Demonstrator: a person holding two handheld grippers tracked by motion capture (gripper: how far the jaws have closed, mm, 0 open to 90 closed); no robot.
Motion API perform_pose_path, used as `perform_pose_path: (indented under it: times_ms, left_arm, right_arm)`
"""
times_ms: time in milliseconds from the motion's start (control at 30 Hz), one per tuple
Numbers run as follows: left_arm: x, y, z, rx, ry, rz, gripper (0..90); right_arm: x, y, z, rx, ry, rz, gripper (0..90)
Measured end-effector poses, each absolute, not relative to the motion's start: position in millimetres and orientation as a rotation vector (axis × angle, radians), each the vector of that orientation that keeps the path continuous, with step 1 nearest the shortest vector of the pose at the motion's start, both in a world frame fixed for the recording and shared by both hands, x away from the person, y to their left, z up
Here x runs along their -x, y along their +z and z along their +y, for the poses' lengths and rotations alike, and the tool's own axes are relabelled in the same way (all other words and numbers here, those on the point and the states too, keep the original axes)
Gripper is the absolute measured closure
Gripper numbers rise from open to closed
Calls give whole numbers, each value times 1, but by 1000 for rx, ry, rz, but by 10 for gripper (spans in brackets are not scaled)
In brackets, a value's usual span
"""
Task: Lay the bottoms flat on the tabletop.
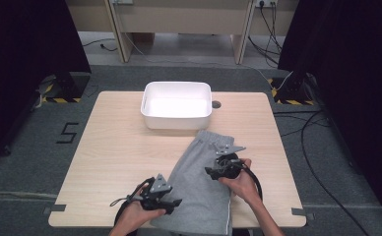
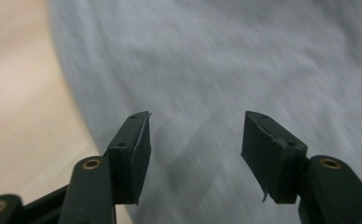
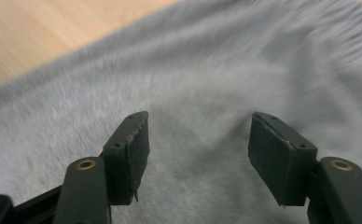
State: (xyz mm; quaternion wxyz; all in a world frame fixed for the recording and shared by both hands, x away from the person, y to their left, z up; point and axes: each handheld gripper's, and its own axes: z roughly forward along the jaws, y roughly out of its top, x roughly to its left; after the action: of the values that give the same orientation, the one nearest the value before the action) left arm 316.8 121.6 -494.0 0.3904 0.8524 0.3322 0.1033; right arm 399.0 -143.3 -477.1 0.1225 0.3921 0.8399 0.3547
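Item: grey shorts [image 1: 201, 187] lay flat on desk [image 1: 115, 147], long axis running from near edge toward white tub [image 1: 176, 104] | Left gripper [image 1: 172, 202] over shorts' left hem, jaws apart, empty | Right gripper [image 1: 209, 171] above mid-cloth, jaws apart, empty, nearer the waistband | Writing: none readable on cloth.

Grey shorts [image 1: 199, 187] run past surface's near edge, hem cut off by frame bottom. Cloth weave motion-blurred in both gripper views [image 2: 226, 60] [image 3: 207, 84]. Person's forearms cropped at frame bottom. Left tongs [image 1: 172, 202] tips too small to read against cloth.
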Motion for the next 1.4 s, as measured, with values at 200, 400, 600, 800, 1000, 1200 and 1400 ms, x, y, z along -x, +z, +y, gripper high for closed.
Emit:
perform_pose_path:
  times_ms: [200, 400, 600, 800, 1000, 1200, 1400]
  left_arm:
    - [-344, -501, 101, -2172, 316, 839, 397]
    - [-348, -512, 107, -2186, 339, 872, 396]
    - [-343, -511, 123, -2191, 368, 935, 398]
    - [-340, -511, 148, -2167, 381, 996, 403]
    - [-341, -510, 149, -2177, 384, 1001, 402]
    - [-341, -497, 145, -2111, 379, 995, 401]
    - [-347, -475, 118, -2029, 320, 937, 407]
  right_arm:
    - [-417, -468, -173, -1249, 933, 2312, 394]
    - [-440, -495, -166, -1293, 869, 2358, 393]
    - [-452, -495, -136, -1231, 878, 2389, 398]
    - [-456, -492, -112, -1188, 942, 2423, 377]
    - [-434, -469, -134, -1182, 986, 2362, 374]
    - [-420, -472, -163, -1243, 977, 2331, 377]
    - [-408, -471, -188, -1269, 986, 2299, 376]
